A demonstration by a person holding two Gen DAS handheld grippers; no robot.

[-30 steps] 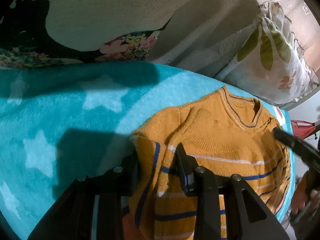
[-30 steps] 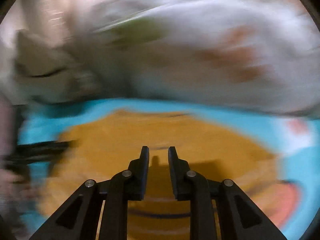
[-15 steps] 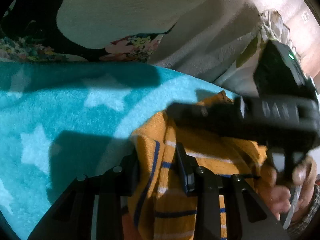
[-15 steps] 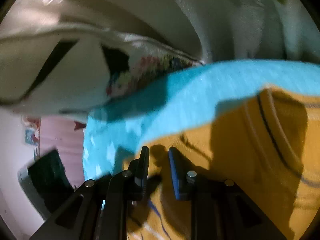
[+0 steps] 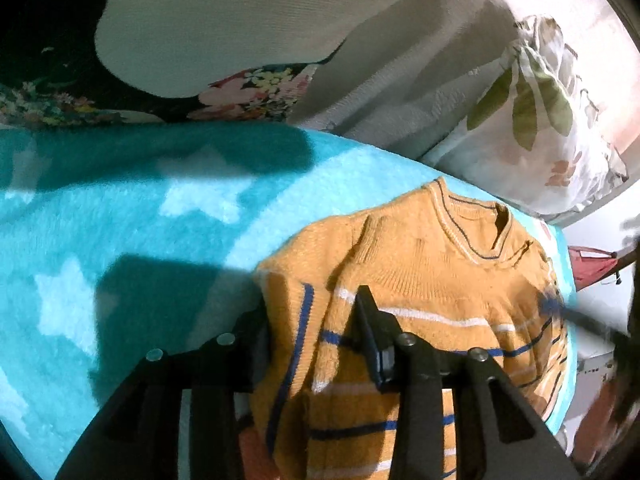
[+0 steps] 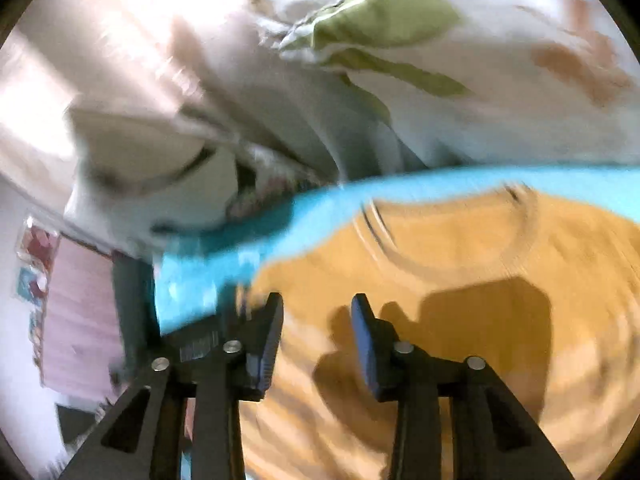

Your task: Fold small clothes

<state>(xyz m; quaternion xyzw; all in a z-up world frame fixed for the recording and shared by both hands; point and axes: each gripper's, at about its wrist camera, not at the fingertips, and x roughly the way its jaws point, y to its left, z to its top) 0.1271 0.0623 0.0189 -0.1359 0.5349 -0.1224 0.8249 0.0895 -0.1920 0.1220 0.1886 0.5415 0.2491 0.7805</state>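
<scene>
A small mustard-orange knit sweater [image 5: 432, 280] with blue and white stripes lies on a turquoise star-print blanket [image 5: 140, 220], collar away from me. My left gripper [image 5: 312, 312] is shut on the sweater's folded left edge, with cloth bunched between its fingers. In the blurred right wrist view the sweater [image 6: 460, 272] fills the lower right. My right gripper [image 6: 316, 312] hovers over it near its left edge, jaws apart with nothing between them. Its shadow falls on the knit.
Pillows stand along the far side: a cream and black floral one [image 5: 224, 32], a white one with green leaves [image 5: 532, 120], and a pale cover [image 5: 400, 92] between them. The blanket's right edge [image 5: 568, 276] drops off beside the sweater.
My right gripper, which crossed in front of the left camera half a second ago, has swung back to the right and out of that view, and its jaws have opened. The left gripper keeps its grip.
</scene>
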